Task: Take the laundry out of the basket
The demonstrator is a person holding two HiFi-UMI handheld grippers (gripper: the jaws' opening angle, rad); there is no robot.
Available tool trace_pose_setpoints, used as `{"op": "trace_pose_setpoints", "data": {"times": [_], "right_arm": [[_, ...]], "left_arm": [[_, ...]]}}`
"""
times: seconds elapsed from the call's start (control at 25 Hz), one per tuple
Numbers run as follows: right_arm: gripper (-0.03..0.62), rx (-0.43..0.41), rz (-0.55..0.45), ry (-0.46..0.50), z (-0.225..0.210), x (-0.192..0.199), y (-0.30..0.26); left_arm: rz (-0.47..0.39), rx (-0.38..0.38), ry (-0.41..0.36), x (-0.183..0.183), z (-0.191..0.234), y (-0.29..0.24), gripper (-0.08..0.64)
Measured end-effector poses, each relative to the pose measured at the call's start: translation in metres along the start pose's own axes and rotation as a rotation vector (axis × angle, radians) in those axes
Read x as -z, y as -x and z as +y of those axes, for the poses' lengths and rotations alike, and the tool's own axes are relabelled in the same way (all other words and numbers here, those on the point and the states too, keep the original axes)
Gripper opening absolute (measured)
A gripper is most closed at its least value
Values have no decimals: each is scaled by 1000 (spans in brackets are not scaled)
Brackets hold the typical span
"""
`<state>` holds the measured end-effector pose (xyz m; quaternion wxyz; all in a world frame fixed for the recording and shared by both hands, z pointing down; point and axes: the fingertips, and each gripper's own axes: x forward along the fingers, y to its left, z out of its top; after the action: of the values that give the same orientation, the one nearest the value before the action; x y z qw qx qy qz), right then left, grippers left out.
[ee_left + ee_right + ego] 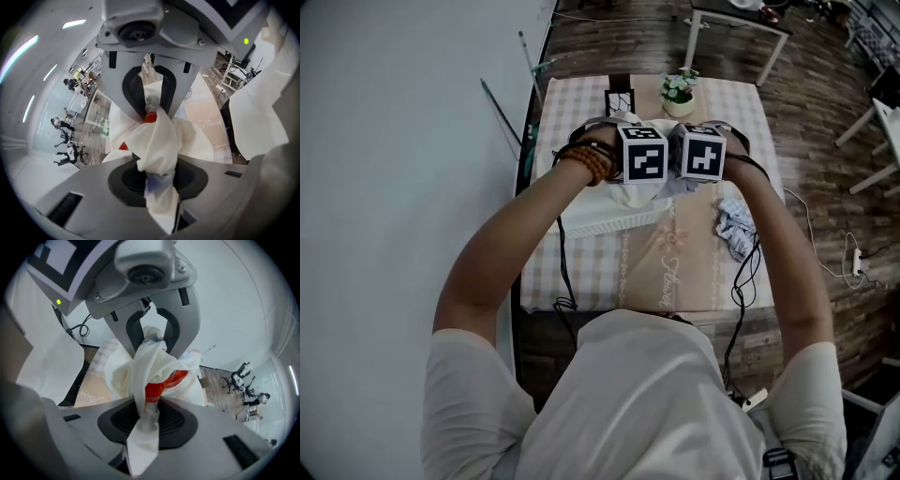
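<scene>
Fingers (135, 96): both pairs are clamped on a cream-white cloth garment with red trim (157, 136), left gripper (151, 140) beside right gripper (150, 380).
Relation: garment is held directly above white plastic basket (605, 223); an upward lift is judged needed.

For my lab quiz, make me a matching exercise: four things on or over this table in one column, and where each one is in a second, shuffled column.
1 white garment
2 potted plant
3 blue-and-white cloth
4 white basket

A lying right of the basket
B far edge of the table
C clamped in the left gripper and right gripper
D directly below both grippers

Pairs: 1-C, 2-B, 3-A, 4-D
</scene>
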<state>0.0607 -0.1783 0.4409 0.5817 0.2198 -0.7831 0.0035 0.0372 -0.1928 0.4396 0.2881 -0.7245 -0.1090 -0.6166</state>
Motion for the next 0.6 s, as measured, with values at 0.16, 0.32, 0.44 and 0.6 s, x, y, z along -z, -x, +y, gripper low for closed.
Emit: {"op": "trace_pose_setpoints", "data": {"times": [0.16,0.32,0.44,0.6], "right_arm": [[123,30,49,-107,18,74,33],[123,60,109,-233,49,157,58],[123,87,185,-362,85,223,81],[123,111,230,-453,121,278,99]], "left_arm": [[-55,11,-104,-83,0,-6,143],[-125,31,-221,-173,-11,-23,143],[-185,59,-328,-243,-31,-33,143],[-231,72,-417,-307,-53,-42,144]]}}
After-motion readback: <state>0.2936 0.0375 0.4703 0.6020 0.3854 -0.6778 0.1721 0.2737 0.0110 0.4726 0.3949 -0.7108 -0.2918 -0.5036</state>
